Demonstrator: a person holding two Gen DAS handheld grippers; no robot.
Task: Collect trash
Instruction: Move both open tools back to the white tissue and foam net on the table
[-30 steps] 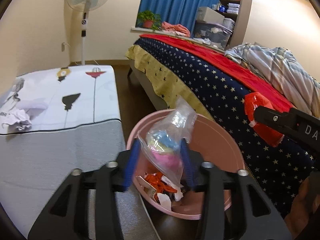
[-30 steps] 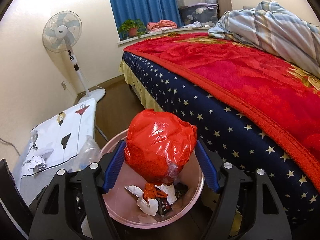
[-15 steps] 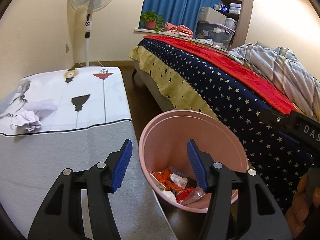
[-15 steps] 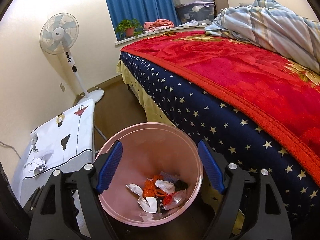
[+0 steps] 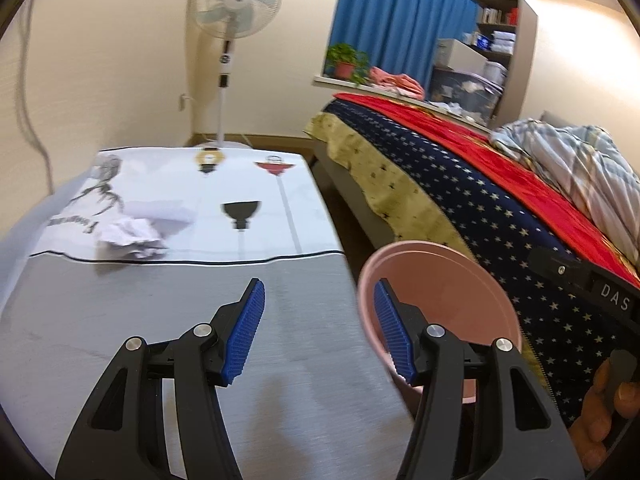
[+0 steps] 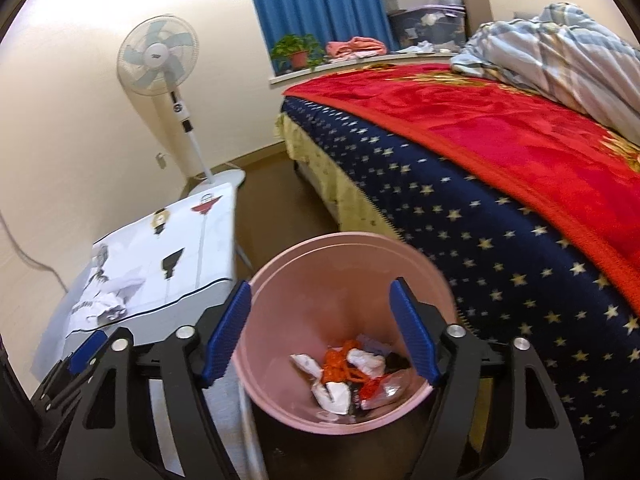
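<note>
A pink bin [image 6: 344, 264] stands on the floor between the low table and the bed; it holds orange, white and clear wrappers [image 6: 352, 372]. The bin also shows in the left wrist view [image 5: 436, 276]. My right gripper [image 6: 320, 332] is open and empty above the bin. My left gripper [image 5: 320, 328] is open and empty over the table's grey part, left of the bin. A crumpled white paper ball [image 5: 130, 238] lies on the table at the far left; it also shows in the right wrist view [image 6: 112, 308].
The low table [image 5: 160, 320] has a white printed cloth [image 5: 224, 196] at its far end. The bed [image 6: 500, 184] with a starred navy cover and red blanket runs along the right. A standing fan [image 5: 230, 24] is by the far wall.
Both grippers opened and dropped their bags, a clear one and a red one, into the bin. The left gripper has since swung left over the table.
</note>
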